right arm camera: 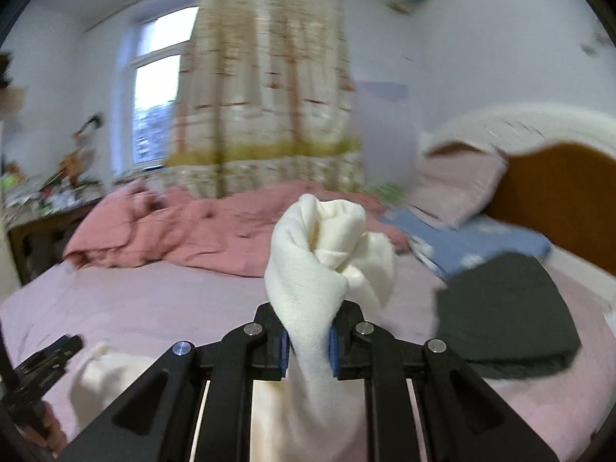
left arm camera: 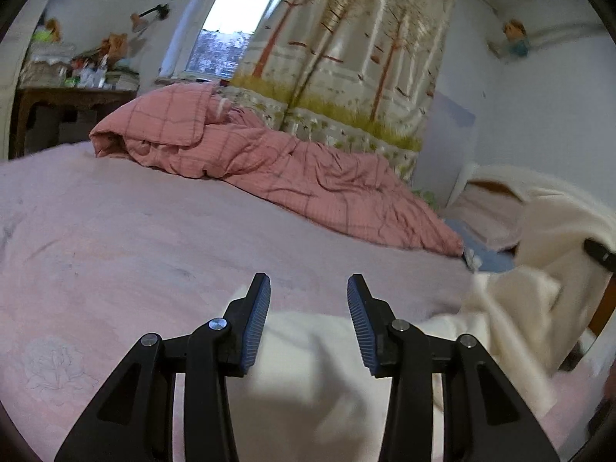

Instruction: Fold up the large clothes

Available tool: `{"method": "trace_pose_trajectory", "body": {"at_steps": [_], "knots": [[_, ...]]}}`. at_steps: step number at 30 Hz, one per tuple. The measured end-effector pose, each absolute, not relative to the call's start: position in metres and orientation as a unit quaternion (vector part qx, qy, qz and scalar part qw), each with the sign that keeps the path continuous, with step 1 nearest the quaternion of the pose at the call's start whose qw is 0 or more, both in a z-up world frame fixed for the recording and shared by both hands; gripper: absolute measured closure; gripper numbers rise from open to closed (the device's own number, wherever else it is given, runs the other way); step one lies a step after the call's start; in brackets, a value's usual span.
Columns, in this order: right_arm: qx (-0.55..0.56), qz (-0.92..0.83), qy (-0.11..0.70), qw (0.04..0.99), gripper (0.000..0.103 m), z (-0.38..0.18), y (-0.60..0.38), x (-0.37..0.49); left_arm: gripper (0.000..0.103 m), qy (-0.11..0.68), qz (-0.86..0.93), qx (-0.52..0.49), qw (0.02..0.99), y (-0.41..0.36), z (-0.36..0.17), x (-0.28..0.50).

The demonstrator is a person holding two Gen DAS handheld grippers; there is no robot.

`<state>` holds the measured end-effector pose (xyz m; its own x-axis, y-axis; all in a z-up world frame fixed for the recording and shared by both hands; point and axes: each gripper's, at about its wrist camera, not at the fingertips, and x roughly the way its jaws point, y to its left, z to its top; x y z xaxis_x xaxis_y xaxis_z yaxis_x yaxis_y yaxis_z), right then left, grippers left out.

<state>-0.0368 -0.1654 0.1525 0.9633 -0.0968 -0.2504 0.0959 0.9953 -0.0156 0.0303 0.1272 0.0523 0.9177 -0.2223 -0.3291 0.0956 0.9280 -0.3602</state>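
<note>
Right tongs [right arm camera: 308, 340] clamped on a bunched fold of the cream garment [right arm camera: 327, 246]: soft knit, fine ribbed weave, twisted into a knot-like wad above the blue ribbed pads [right arm camera: 284, 350] and trailing down between the black arms. Rest of the cream garment [left arm camera: 308, 350] spread loosely across the near part of the bed, limp and rumpled, one portion lifted at the right edge of the left wrist view, blurred there.

Left tongs [left arm camera: 308, 321] apart, nothing between the pads, poised just above the cream cloth; contact with it not clear.

Bed [left arm camera: 115, 238] covered in a pale pink sheet, matte and faintly creased, with a line-drawn flower near the lower left. Heaped at the far side, a salmon-pink checked quilt [left arm camera: 246, 154], thick and deeply wrinkled. Beside the curved wooden headboard [right arm camera: 558, 192], a pale pink pillow [right arm camera: 458, 188] and a flat blue cloth [right arm camera: 481, 240] with white patches. In front of these, a dark grey folded garment [right arm camera: 504, 315], squarish and smooth. Behind the bed, a glossy curtain [left arm camera: 365, 61] printed with trees and grass, hanging in vertical folds beside a window [left arm camera: 231, 27]. At far left, a cluttered brown wooden desk [left arm camera: 73, 96].
</note>
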Motion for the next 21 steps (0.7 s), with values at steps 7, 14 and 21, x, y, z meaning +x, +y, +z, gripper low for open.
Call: {"method": "trace_pose_trajectory", "body": {"at_steps": [7, 14, 21], "knots": [[-0.056, 0.044, 0.127, 0.989, 0.087, 0.116, -0.030, -0.030, 0.062, 0.169, -0.029, -0.208, 0.963, 0.184, 0.062, 0.031], [-0.073, 0.078, 0.192, 0.976, 0.087, 0.024, 0.040, -0.022, 0.063, 0.133, 0.002, -0.240, 0.961, 0.237, 0.068, 0.023], [-0.126, 0.080, 0.193, 0.970, 0.086, -0.013, 0.078, -0.031, 0.063, 0.128, 0.002, -0.264, 0.956, 0.250, 0.067, 0.022]]}}
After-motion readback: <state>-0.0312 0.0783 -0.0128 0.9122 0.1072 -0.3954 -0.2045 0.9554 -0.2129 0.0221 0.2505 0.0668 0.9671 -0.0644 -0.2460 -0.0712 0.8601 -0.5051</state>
